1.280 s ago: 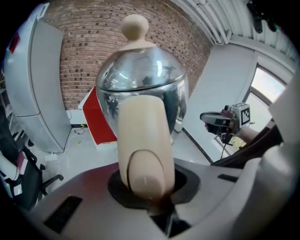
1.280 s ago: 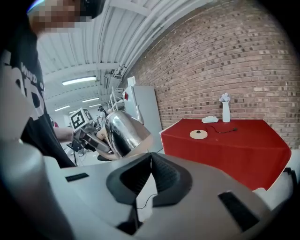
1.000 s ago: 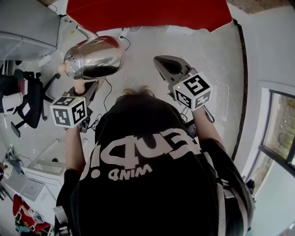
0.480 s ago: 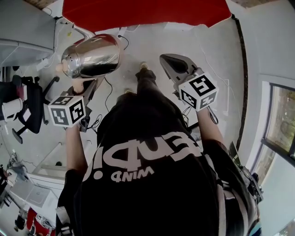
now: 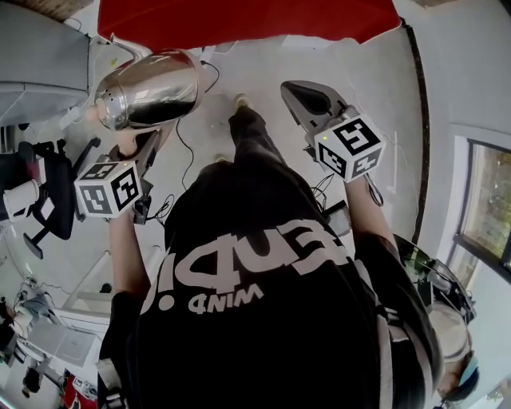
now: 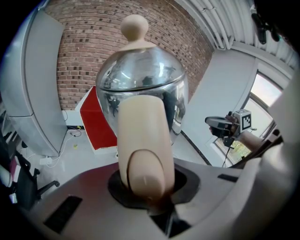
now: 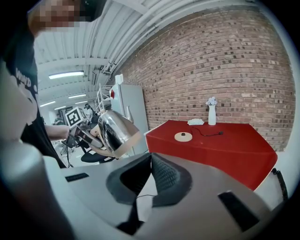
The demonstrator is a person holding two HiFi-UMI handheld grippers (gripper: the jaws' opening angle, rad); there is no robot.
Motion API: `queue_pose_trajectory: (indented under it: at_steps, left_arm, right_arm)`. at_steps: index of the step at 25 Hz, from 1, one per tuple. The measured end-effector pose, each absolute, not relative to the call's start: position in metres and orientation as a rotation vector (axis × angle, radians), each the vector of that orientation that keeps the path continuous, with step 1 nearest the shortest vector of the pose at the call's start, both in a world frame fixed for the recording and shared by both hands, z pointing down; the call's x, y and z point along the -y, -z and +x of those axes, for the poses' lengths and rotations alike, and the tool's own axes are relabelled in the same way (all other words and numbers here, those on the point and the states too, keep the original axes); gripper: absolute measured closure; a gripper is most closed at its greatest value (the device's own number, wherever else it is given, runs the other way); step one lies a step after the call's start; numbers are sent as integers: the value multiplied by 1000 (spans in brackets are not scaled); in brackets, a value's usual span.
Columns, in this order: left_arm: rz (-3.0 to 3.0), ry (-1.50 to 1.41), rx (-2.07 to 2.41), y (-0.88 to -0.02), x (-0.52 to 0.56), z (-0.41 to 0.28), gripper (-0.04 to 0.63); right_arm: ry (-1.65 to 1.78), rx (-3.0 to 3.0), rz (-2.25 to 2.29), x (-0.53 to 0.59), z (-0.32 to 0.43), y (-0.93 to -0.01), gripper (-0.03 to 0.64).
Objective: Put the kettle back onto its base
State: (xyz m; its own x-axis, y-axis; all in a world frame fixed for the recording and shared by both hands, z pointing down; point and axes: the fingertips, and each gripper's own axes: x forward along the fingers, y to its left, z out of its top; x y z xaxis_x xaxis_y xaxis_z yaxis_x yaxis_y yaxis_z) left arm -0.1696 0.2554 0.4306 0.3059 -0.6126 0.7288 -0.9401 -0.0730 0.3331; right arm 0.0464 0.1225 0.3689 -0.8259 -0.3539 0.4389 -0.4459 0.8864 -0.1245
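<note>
A shiny steel kettle (image 5: 148, 88) with a beige knob and beige handle (image 6: 143, 150) hangs in the air over the floor, left of the person's body. My left gripper (image 5: 140, 148) is shut on that handle, and the kettle body (image 6: 140, 89) rises straight ahead of its jaws. The round beige base (image 7: 183, 136) lies on the red table (image 7: 220, 150), with its black cord running right. My right gripper (image 5: 307, 104) is held out toward the table; its jaws meet at the tips with nothing between them. In the right gripper view the kettle (image 7: 117, 131) shows at the left.
The red table (image 5: 239, 20) stands ahead against a brick wall, with a white vase (image 7: 212, 110) at its back. A tall grey cabinet (image 5: 40, 64) is at the left, an office chair (image 5: 48, 184) beside it. Cables (image 5: 188, 152) trail on the floor.
The person has stepped toward the red table. Both grippers and the kettle have moved forward with them, and the table is nearer. The grip on the handle is unchanged.
</note>
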Motion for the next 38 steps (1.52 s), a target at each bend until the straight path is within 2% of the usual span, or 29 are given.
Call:
queue_pose_trajectory:
  at_steps: [18, 38]
  left_arm:
    - [1746, -486, 1434, -426, -129, -209, 538]
    - [1686, -424, 1489, -415, 15, -221, 538]
  right_arm:
    - [-351, 2673, 576, 3, 1, -372, 594]
    - [-379, 2699, 492, 162, -24, -371, 594]
